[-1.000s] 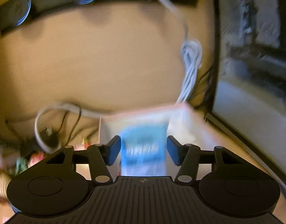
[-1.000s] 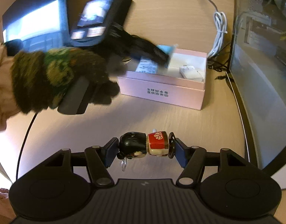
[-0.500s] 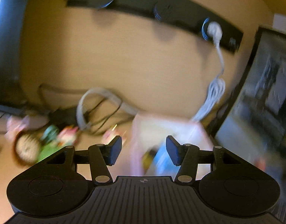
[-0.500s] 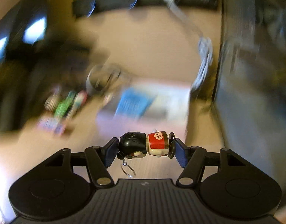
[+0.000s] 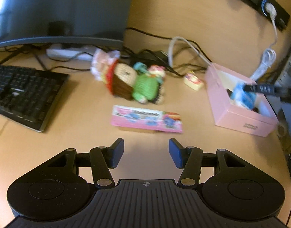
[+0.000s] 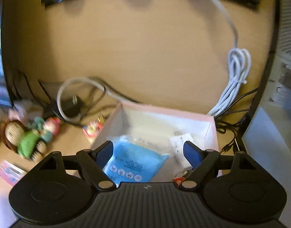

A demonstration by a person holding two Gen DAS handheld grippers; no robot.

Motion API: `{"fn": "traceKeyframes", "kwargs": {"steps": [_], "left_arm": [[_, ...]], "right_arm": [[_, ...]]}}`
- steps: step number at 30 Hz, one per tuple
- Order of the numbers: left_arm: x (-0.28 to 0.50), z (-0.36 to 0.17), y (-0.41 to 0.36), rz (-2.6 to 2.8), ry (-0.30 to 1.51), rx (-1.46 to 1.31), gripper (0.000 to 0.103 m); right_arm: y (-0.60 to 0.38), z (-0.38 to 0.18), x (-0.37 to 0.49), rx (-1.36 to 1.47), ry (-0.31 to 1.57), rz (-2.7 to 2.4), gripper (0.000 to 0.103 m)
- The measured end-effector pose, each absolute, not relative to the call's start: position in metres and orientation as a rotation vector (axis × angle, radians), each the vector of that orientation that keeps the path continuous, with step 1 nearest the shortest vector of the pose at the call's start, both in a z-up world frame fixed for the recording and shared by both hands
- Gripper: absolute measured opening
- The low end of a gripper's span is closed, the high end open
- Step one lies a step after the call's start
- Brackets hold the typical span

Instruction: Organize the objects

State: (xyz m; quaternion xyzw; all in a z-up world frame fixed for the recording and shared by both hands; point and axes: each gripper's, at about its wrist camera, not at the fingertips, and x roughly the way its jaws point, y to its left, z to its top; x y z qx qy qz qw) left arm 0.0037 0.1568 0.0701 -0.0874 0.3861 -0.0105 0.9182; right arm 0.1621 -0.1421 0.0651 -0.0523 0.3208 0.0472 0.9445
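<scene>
Fingers (image 5: pixel 118 152) on both grippers spread wide, empty; right pair (image 6: pixel 105 152) over pink box (image 6: pixel 212 129).

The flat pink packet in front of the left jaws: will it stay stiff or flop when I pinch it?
The pink packet lies flat on the desk with straight edges, so it probably holds its shape like thin card. It looks light and may slide when nudged. Being so low, it seems hard for the open left gripper to catch by an edge.
</scene>
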Motion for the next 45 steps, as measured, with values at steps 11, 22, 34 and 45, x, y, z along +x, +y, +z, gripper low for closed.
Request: {"fn": "traceKeyframes", "kwargs": {"steps": [11, 22, 34, 45], "left_arm": [[0.091, 0.067, 0.204, 0.124, 0.696, -0.435, 0.057], [0.162, 0.041, 0.163, 0.398, 0.624, -0.434, 0.067], [0.176, 0.03, 0.13, 0.413, 0.724, -0.282, 0.073], [0.189, 0.026, 0.125, 0.311, 0.845, -0.165, 0.072]], "right_arm": [[-0.13, 0.078, 0.139, -0.208, 0.639, 0.028, 0.082], [-0.085, 0.088, 0.085, -0.17, 0.669, 0.204, 0.082], [-0.107, 0.073, 0.054, -0.128, 0.717, 0.238, 0.083], [-0.128, 0.075, 0.027, -0.146, 0.719, 0.242, 0.083]]}}
